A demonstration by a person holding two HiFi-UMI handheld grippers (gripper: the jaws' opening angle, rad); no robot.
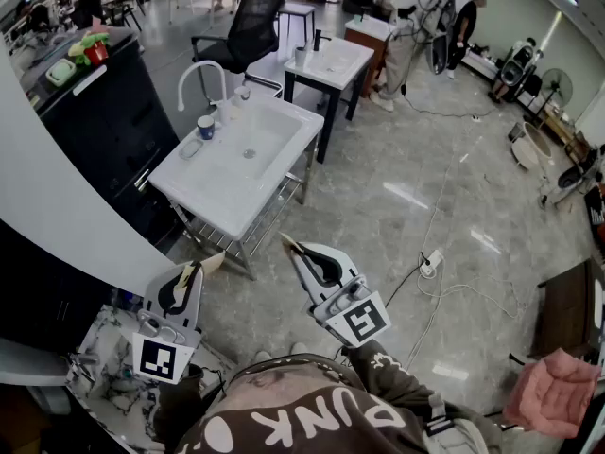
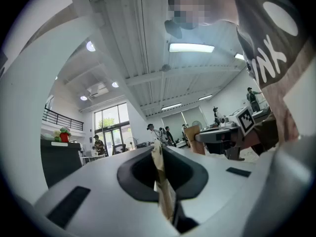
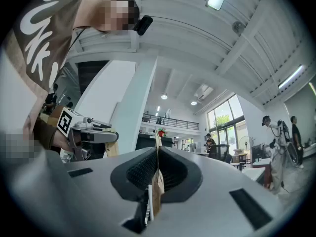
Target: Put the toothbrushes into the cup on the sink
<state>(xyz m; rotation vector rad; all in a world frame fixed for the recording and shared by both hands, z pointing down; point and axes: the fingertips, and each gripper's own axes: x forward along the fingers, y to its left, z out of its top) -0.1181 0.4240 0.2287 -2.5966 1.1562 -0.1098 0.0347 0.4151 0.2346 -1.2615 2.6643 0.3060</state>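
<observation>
Down at the person's left hip, the left gripper [image 1: 210, 261] is clenched, its jaws pressed flat together with nothing between them. Its own view looks up at the ceiling lights rather than at any work. Nothing picked up on that side, then.

Ahead and a little right stands the white sink [image 1: 284, 159] on its metal frame, well apart from both grippers. On its back-left corner, beside the curved faucet [image 1: 198, 76], sits the dark cup [image 1: 205, 127]. A small flat object [image 1: 189, 148] lies just in front of the cup on the rim. From here I can't tell whether that is the toothbrushes or a dish, and I can't make out anything poking up from the cup.

On to the right gripper [image 1: 286, 241]: same story, jaws closed on each other, empty, held close to the body and pointing across the room.

So my read is that the job hasn't properly started. No toothbrush is in either grip, and the person is standing back on the marble floor [image 1: 425, 178]. What's left looks like everything: step up to the sink, find the brushes, grasp them and drop them in the cup.
</observation>
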